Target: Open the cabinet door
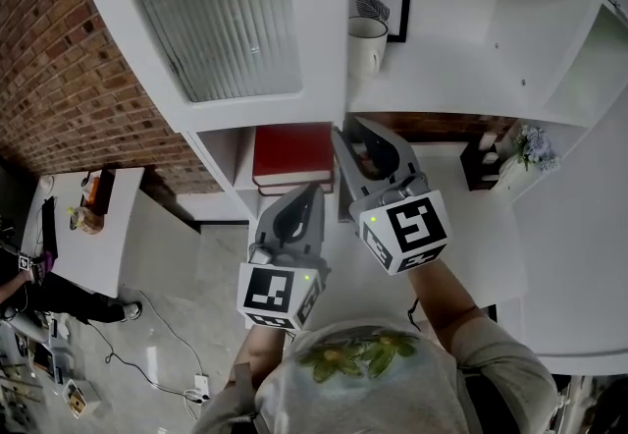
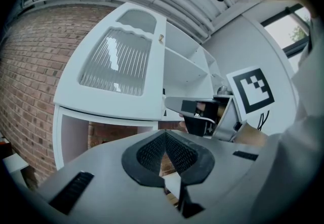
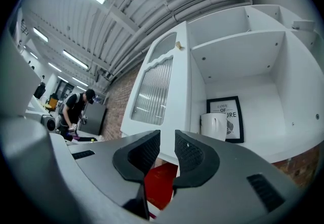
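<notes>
The door (image 1: pixel 221 25) stands swung well out from the cabinet (image 1: pixel 471 69), its ribbed pane turned toward the brick wall (image 1: pixel 78 49). I judge the opening itself as good as done.

My right tool (image 1: pixel 344 134) sits at the door's lower free corner with its jaws spread a little. The pads press on nothing, and I cannot tell whether the door's edge just brushes them. My left tool (image 1: pixel 314 190) hangs lower, in front of the open shelf with the red book (image 1: pixel 292 155). Its jaws are pressed together and empty.

What worries me is the door. With nothing pinching it, it could drift back toward the cabinet if the hinge is springy or out of level, and the work would be undone. Drawing the right tool away carelessly could also hook a jaw on that corner and drag the door along. The mug (image 1: pixel 366 44) stands near the shelf's front, just beside the door's edge, so a push forward with the right tool could knock it over.
</notes>
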`<state>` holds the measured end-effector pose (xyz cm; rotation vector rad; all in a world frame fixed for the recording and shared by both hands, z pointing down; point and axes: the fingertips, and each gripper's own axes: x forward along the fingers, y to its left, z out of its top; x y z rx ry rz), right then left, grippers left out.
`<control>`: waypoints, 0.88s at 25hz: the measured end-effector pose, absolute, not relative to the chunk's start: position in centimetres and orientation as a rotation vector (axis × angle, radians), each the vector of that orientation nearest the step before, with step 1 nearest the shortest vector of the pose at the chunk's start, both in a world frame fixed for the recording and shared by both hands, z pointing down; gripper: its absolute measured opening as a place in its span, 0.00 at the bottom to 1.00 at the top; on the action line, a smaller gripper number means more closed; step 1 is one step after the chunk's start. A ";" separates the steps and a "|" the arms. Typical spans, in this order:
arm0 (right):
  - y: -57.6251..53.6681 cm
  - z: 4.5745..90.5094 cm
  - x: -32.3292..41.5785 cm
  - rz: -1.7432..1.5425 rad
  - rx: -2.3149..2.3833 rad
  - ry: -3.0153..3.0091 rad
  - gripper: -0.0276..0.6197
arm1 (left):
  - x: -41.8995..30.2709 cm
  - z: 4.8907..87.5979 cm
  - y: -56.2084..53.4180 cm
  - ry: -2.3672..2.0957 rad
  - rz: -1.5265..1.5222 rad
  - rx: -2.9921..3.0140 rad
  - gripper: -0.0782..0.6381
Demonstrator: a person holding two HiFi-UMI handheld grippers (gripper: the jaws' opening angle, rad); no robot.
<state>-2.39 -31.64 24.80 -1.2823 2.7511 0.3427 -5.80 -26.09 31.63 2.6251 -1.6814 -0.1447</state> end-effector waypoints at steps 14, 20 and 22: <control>-35.0 25.4 -2.5 0.273 -1.260 2.799 0.24 | -5.8 32.5 -26.9 -1.661 -0.112 2.627 0.12; -36.3 25.6 -2.5 0.252 -1.253 2.813 0.25 | -6.0 32.8 -27.2 -1.657 -0.099 2.617 0.12; -36.6 25.7 -2.7 0.243 -1.243 2.822 0.25 | -6.0 32.9 -27.3 -1.654 -0.096 2.617 0.12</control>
